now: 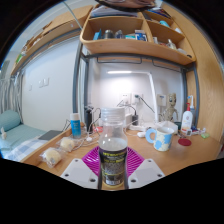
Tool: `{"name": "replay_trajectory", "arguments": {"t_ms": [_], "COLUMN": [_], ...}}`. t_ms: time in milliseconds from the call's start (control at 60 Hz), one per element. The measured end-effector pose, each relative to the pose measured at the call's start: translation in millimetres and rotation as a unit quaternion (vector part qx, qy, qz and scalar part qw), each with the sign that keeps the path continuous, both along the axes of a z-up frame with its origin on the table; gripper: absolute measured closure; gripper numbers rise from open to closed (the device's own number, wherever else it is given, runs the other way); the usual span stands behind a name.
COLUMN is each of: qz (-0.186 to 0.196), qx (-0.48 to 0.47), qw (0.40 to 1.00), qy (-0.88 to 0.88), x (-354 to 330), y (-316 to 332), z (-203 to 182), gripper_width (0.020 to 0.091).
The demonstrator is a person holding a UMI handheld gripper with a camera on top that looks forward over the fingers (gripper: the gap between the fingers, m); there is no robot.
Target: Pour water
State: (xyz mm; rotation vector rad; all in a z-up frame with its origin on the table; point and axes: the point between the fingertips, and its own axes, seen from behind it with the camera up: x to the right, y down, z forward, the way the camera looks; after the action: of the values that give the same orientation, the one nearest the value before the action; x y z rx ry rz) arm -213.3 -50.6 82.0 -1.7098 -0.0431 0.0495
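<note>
A clear plastic bottle (113, 148) with a white cap and a dark label stands upright between my fingers. My gripper (113, 168) is shut on the bottle, with the magenta pads (92, 160) pressed against both sides of its label. The bottle is held above the wooden table (185, 160). A patterned white and blue cup (161, 139) lies beyond the bottle to the right, its opening turned sideways.
A blue can (75, 125) stands to the left beyond the bottle, with small round items (58, 150) nearer. A white bottle (187, 119) and a wooden figure (171, 108) stand at the right. Shelves (135, 45) hang above the back wall.
</note>
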Motion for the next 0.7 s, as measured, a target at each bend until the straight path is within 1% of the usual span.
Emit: {"name": "replay_trajectory", "arguments": {"t_ms": [100,150,233,317,400,450,517,550,633,700], "qz": [0.008,0.021,0.047,0.05,0.049,0.042,0.016,0.007,-0.024,-0.038], "qx": [-0.009,-0.024,-0.023,-0.043,-0.07,-0.087,-0.101,-0.111,-0.117,-0.117], "qw": [1.0,0.999,0.997,0.99,0.968,0.948,0.912,0.886,0.819,0.771], "qy": [0.005,0.014,0.048,0.128,0.236,0.304,0.398,0.45,0.561,0.625], "x": [-1.4,-3.2,-5.8,3.8,14.6,24.0,45.2,51.8,75.5,90.5], "y": [3.6,6.3,15.5,38.8,64.2,77.7,93.2,99.0,113.3,118.9], "z": [0.2,0.0,23.1,39.5,53.4,61.6,69.1,71.9,78.3,84.6], "gripper_width": [0.0812,0.0812,0.0812,0.0813,0.0812,0.0811,0.0813,0.0802,0.0806,0.0803]}}
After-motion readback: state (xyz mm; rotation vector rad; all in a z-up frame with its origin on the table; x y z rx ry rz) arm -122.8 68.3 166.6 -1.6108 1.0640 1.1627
